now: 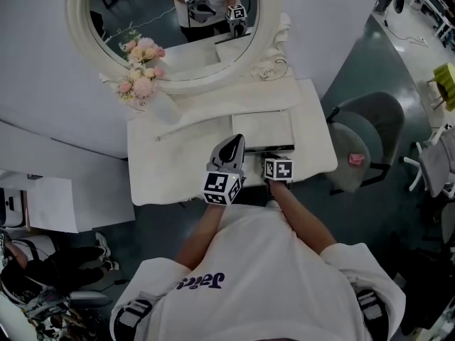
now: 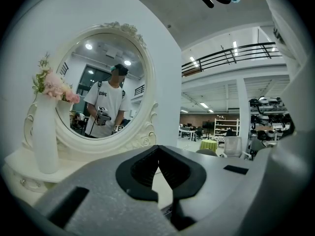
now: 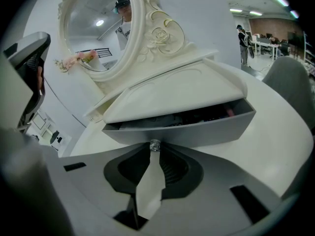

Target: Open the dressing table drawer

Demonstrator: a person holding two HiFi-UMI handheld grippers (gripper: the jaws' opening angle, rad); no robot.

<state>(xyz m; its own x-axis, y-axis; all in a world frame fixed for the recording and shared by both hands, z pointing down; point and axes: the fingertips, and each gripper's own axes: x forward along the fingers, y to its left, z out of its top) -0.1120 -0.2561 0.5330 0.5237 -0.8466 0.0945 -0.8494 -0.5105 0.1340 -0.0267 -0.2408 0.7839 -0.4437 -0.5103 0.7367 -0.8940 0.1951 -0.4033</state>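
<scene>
Left gripper (image 2: pixel 158 160): jaws pressed together, nothing between | right gripper (image 3: pixel 153 154): jaws pinching small clear knob (image 3: pixel 155 145) at their tips | drawer (image 3: pixel 197 129) just beyond the tips, partly out of dressing table (image 3: pixel 275 141) | handling — probably light, rigid slide; knob small, slick — pinch it squarely, pull straight.

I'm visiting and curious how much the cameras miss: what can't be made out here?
Drawer contents: right gripper view, only a dark slit under the white panel above.
Drawer knob: head view, covered by the right gripper.
Pink item on the chair: head view, too small to identify.
Mirror top: head view, cut off by the frame edge.
</scene>
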